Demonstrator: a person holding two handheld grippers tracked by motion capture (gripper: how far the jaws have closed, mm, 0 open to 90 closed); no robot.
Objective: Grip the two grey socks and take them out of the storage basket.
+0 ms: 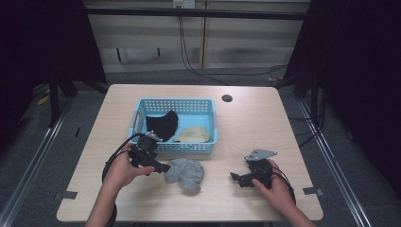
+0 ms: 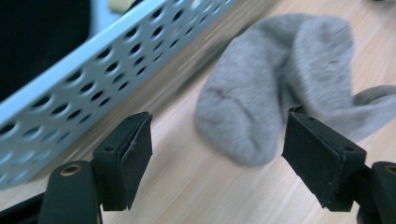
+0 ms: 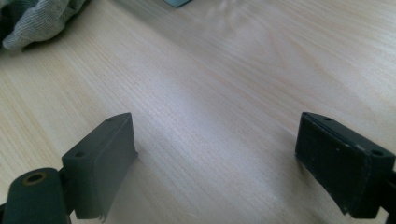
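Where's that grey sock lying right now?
In the high view, the grey sock lies on the table, just in front of the blue basket. The left gripper, jaws open, is right beside it.

In the left gripper view the blue basket [image 2: 93, 79] is blurred and cut off, while the right gripper view crops the grey sock [image 3: 37, 18] at its corner.

Both grippers are black: the left gripper [image 1: 164, 167] trails a looping black cable, the right gripper [image 1: 235, 177] carries a grey three-cornered plate. Blocky jaws with screw holes; forearms bare.
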